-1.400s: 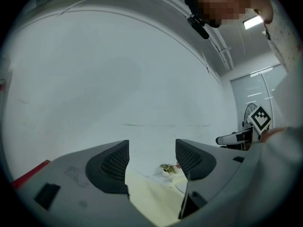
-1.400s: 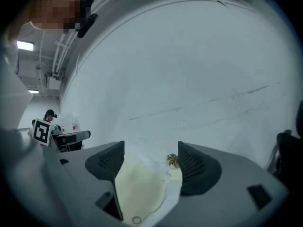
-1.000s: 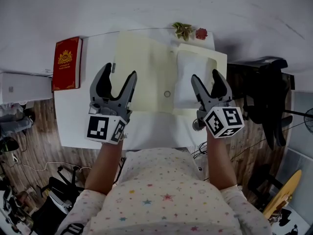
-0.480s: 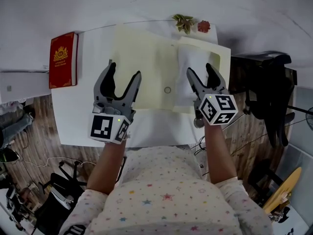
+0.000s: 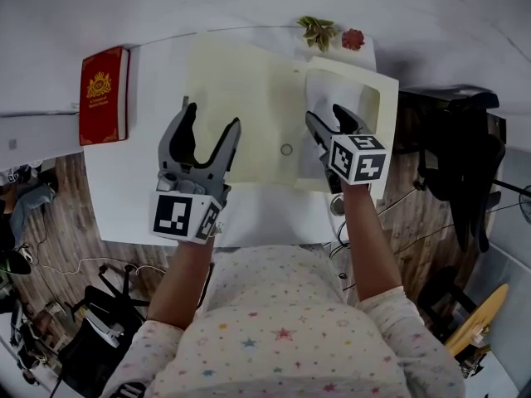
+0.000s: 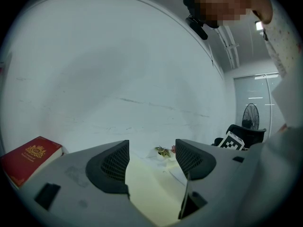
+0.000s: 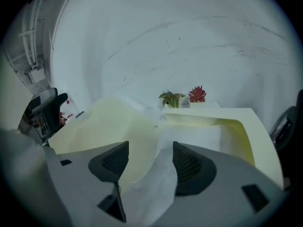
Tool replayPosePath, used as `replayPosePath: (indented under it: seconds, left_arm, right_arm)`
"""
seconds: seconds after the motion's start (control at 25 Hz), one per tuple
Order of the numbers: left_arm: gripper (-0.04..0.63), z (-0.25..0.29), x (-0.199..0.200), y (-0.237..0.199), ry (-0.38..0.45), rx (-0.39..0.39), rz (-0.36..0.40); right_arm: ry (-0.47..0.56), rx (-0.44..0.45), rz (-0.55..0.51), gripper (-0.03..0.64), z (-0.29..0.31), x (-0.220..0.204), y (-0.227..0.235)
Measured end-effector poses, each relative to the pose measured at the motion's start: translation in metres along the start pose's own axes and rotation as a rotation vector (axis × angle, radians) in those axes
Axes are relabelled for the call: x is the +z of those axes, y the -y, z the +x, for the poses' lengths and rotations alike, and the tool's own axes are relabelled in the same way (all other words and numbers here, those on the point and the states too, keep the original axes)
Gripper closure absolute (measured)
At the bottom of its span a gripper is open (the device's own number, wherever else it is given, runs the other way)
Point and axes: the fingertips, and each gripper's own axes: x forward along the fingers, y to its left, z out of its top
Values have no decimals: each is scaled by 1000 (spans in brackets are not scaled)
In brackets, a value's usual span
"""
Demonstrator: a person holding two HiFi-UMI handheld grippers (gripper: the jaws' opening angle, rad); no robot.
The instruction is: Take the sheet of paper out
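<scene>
Farthest out to the left of the left hand-held gripper (image 5: 209, 121) we see a red book (image 5: 104, 96) lying flat on the white surface (image 5: 133, 189), well apart from the jaws. We hold that left hand-held gripper with its jaws spread wide and nothing between them. Under and ahead of them lies the opened left leaf of a cream folder (image 5: 241, 98), which also fills the gap in the left gripper view.

To its right, across the folder's middle, is the right hand-held gripper (image 5: 326, 116), over the folder's right half. Its jaws are also apart. In the right gripper view the white sheet of paper (image 7: 199, 141) runs up between the two pads from the near edge, loose and slightly wrinkled, and we cannot tell whether it touches either pad. The rest of the sheet lies ahead of the jaws, tucked in the folder's pocket.

Beyond the right hand-held gripper, at the far edge of the surface, stand a small green plant (image 5: 318, 31) and a red one (image 5: 353, 38) just beside it.
</scene>
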Motion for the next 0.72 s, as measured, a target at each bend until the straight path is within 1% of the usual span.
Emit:
replayPosePath:
  seconds: [0.52, 0.72]
  left_arm:
    - [314, -4, -4, -6, -8, 1, -8]
    - [314, -5, -6, -8, -13, 1, -9]
  right_arm:
    - [-107, -37, -10, 334, 25, -25, 5]
    - [-146, -46, -39, 334, 33, -32, 4]
